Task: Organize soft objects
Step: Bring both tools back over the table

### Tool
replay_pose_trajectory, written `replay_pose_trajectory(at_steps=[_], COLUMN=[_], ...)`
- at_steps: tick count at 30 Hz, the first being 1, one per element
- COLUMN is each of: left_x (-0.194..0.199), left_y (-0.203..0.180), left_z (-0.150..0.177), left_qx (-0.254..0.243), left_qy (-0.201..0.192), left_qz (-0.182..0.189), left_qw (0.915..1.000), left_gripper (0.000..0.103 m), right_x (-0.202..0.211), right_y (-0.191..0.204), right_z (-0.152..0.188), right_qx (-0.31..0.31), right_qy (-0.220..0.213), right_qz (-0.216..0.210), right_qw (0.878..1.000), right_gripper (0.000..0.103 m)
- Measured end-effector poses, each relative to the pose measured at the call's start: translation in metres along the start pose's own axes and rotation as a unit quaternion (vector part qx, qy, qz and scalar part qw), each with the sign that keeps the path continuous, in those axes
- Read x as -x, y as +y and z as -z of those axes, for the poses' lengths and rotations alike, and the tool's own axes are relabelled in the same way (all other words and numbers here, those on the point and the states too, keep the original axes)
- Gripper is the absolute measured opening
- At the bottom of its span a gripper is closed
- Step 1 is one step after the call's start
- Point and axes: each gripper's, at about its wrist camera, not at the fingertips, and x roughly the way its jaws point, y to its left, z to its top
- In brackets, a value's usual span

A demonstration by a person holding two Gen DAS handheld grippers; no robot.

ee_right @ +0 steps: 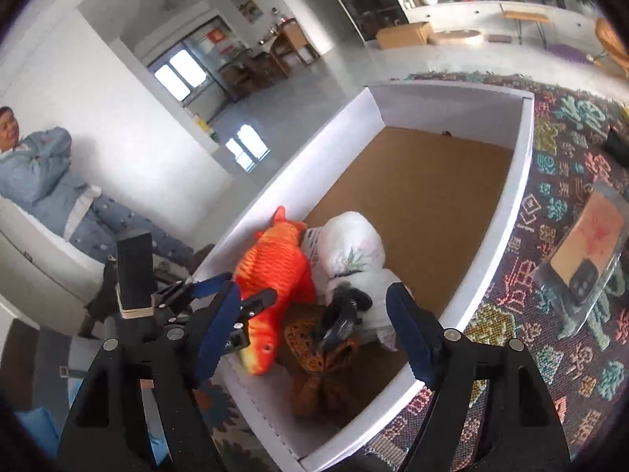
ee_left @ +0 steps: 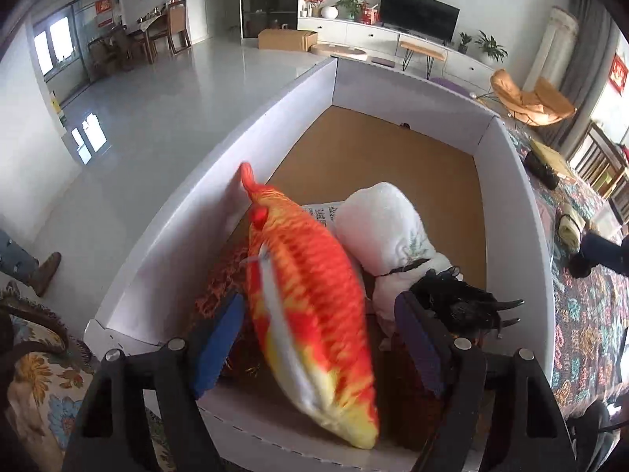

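Leaning on box [ee_left: 165, 244] left wall, fish [ee_left: 310, 299]; both grippers [ee_left: 318, 338] [ee_right: 314, 330] agape, seemingly empty.

One white box [ee_left: 188, 244] holds four soft things (one fish plush [ee_left: 310, 295], one white bundle [ee_left: 389, 228], two darker pieces).

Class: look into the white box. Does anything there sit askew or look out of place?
Yes. The orange fish toy stands on edge, leaning against the box wall between the open left gripper jaws; the white bundle lies flat beside it.
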Motion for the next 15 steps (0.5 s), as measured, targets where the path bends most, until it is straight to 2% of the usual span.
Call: replay_pose_trajectory(at_steps=[3,6,8,11,13,15], left_x=[0.005,0.013,0.02,0.03,0.027,0.011], left_y=[-0.017,-0.05,-0.086,-0.156,-0.201,-0.238], left_z=[-0.004,-0.008,-0.003,0.009,0.031,0.058], left_qx=[-0.001,-0.013,-0.04,-0.108,-0.152,-0.184], left_qy=[-0.025,-0.033,-0.027,-0.003,0.019,0.046], left_qz=[0.023,0.085,0.14,0.212,0.25,0.269], left_qw=[0.9994,0.9958,0.989,0.9713,0.956,0.9443], left_gripper=[0.079,0.079,0.079,0.086,0.093,0.094], right_x=[0.028,0.063,0.08,0.1,0.109,0.117], right_y=[-0.037,-0.083,-0.126,-0.196,-0.236,-0.26], right_z=[0.009,0.03,0.051,0.096,0.122,0.142], right_qx=[-0.022,-0.043,-0.07,-0.132,-0.173,-0.204], right_qy=[-0.033,-0.056,-0.057,-0.043,-0.035,-0.039], right_qz=[0.047,0.146,0.245,0.377,0.411,0.423], right_qw=[0.998,0.987,0.965,0.916,0.894,0.882], right_gripper=[0.079,0.084,0.084,0.084,0.084,0.084])
